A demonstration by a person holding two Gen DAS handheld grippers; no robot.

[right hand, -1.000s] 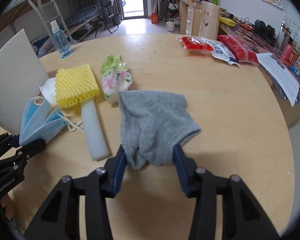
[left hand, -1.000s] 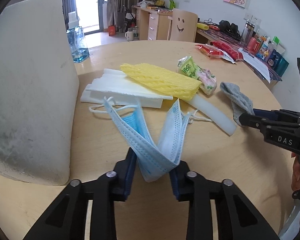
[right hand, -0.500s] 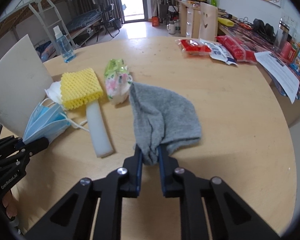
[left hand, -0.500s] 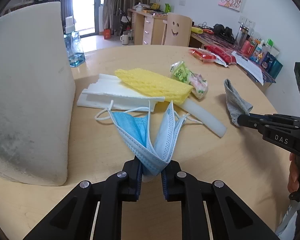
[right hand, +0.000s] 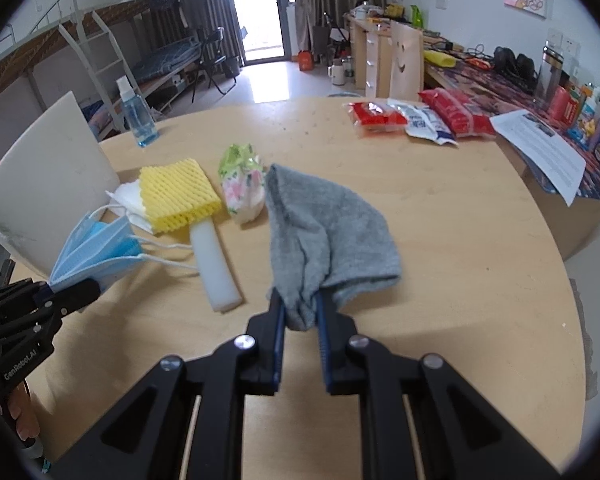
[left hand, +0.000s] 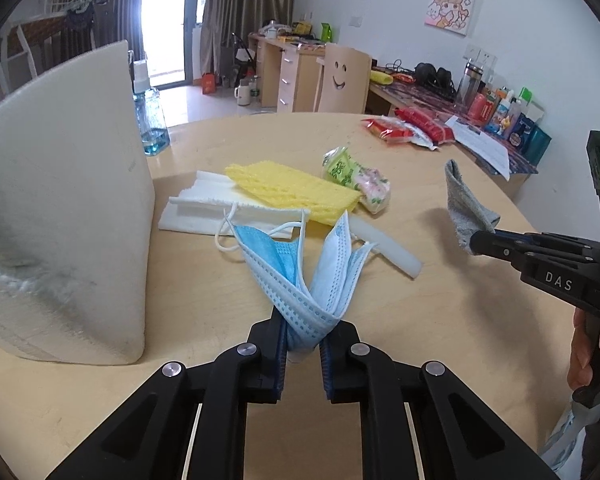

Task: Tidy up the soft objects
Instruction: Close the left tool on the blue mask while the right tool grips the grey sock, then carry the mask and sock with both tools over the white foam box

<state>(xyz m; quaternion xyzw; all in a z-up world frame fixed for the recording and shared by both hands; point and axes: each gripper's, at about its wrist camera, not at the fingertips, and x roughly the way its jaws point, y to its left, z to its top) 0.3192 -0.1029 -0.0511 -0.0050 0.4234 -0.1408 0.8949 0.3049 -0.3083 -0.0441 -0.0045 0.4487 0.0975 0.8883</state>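
Left wrist view is showing the left gripper (left hand: 303,344) at 6 o'clock, with its two fingers pressing together on the folded end of a blue face mask (left hand: 300,276). The mask is fanning upward toward 12 o'clock, and its white ear loops are trailing over the round wooden table (left hand: 420,340). Just behind the mask, a white foam sheet (left hand: 196,216) is lying flat, and a yellow foam net (left hand: 292,192) is resting partly on it. A white foam strip (left hand: 384,250) is sticking out from under the net toward 3 o'clock. A green snack packet (left hand: 356,178) is lying just beside the net. At 9 o'clock a big white foam block (left hand: 68,208) is standing upright on the table, with a blue spray bottle (left hand: 150,124) behind it.

Right wrist view is showing the right gripper (right hand: 300,316) at 6 o'clock, clamping the bunched end of a grey sock (right hand: 320,236). The sock is hanging lifted between the blue pads, and its open end is drooping toward 3 o'clock, above the table. At 1 o'clock red snack packs (right hand: 416,118) are lying near the far table edge, with a printed paper (right hand: 540,148) beside them at 2 o'clock. At 8 o'clock the other claw is appearing with the mask in it.
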